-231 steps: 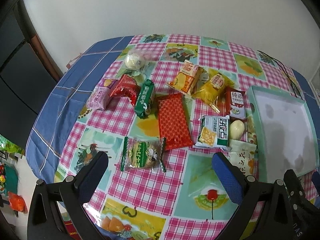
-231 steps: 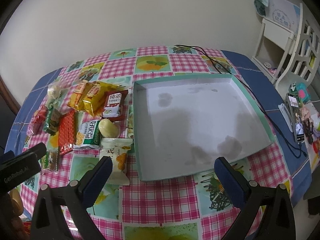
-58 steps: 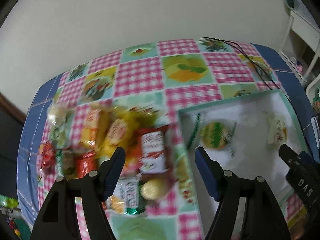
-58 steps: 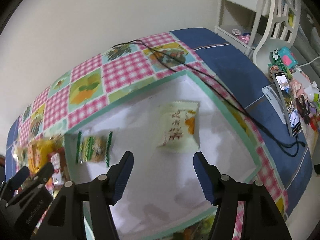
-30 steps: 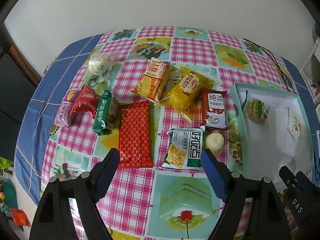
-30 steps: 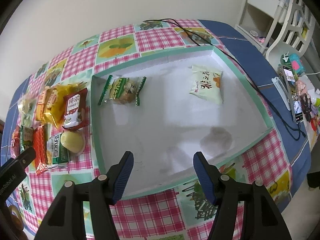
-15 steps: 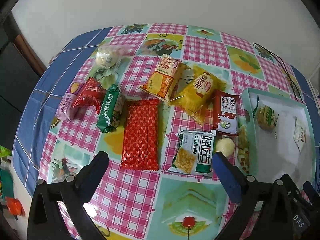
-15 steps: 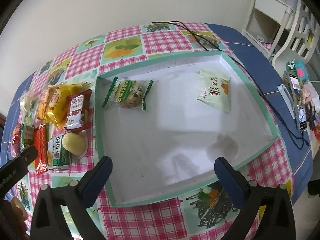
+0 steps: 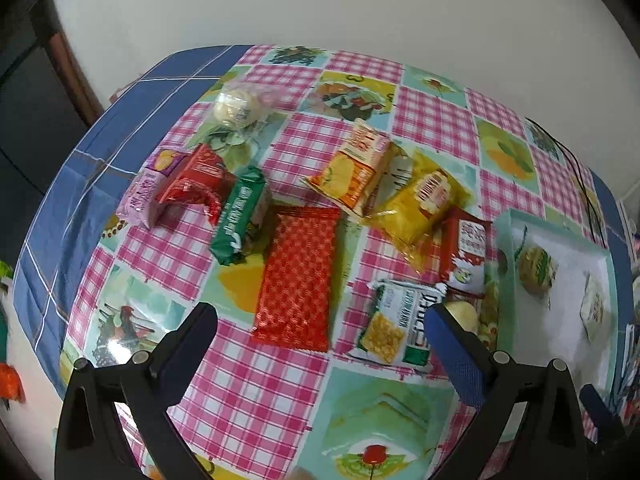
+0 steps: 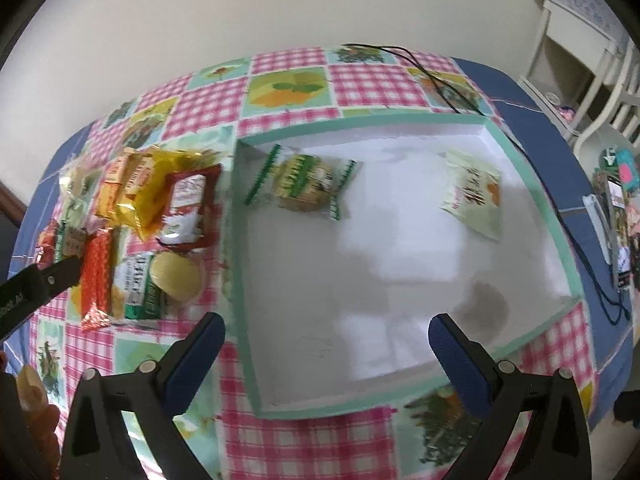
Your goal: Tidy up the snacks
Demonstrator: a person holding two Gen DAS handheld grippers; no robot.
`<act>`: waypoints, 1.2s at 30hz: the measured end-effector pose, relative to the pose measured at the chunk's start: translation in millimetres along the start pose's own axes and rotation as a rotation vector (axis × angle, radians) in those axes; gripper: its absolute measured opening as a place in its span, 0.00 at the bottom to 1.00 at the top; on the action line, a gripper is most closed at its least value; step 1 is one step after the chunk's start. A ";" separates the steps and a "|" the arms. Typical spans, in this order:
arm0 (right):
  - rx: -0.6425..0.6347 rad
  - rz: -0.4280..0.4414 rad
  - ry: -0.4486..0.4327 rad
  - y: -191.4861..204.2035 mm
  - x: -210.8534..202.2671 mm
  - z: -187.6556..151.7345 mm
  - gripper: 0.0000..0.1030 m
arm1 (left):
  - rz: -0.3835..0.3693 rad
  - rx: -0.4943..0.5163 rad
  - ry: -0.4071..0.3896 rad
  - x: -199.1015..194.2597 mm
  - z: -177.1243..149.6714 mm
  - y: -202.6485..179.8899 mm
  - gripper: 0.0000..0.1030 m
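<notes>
Loose snacks lie on the checked tablecloth. In the left wrist view my left gripper (image 9: 326, 340) hangs open and empty above a red checked packet (image 9: 298, 276) and a green-white corn packet (image 9: 396, 326). Behind them lie a green packet (image 9: 240, 216), an orange packet (image 9: 352, 168), a yellow packet (image 9: 420, 204) and a dark red packet (image 9: 466, 250). My right gripper (image 10: 326, 340) is open over the near part of the mint-rimmed tray (image 10: 240, 240). Inside the tray lie a green-striped snack (image 10: 304, 184) and a pale green packet (image 10: 476, 196).
A black cable (image 10: 440, 80) runs along the tray's far right side. A phone on a stand (image 10: 620, 248) and a white chair (image 10: 592, 80) are off the table's right edge. A bagged round bun (image 9: 236, 106) sits at the far left, near the blue cloth border (image 9: 80, 184).
Both grippers' jaws have spread wider over the last second. The left view has slid left along the snack row and the right view has come a little closer to the tray.
</notes>
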State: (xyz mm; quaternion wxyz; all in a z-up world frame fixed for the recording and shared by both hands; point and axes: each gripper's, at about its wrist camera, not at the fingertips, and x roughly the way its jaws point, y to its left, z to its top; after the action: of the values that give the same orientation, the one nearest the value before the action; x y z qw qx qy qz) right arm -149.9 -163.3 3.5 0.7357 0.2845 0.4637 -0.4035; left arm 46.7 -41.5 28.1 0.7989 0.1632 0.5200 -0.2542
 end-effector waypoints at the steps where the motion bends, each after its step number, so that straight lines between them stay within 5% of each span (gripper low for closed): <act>1: 0.009 0.012 -0.003 3.2 1.0 0.7 1.00 | 0.006 -0.008 -0.002 0.1 1.5 2.7 1.00; 17: 0.007 0.212 -0.031 71.8 6.7 9.2 1.00 | 0.104 -0.179 0.022 15.5 21.8 68.8 1.00; 36: -0.095 0.143 0.011 96.6 24.9 17.3 1.00 | 0.040 -0.096 0.118 53.1 30.6 50.5 1.00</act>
State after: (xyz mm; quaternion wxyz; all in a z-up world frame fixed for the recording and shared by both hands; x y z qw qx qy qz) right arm -53.2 -135.7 -7.8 0.7728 0.2839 0.4646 -0.3259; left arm 116.2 -28.8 -8.2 0.7789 0.1499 0.5742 -0.2030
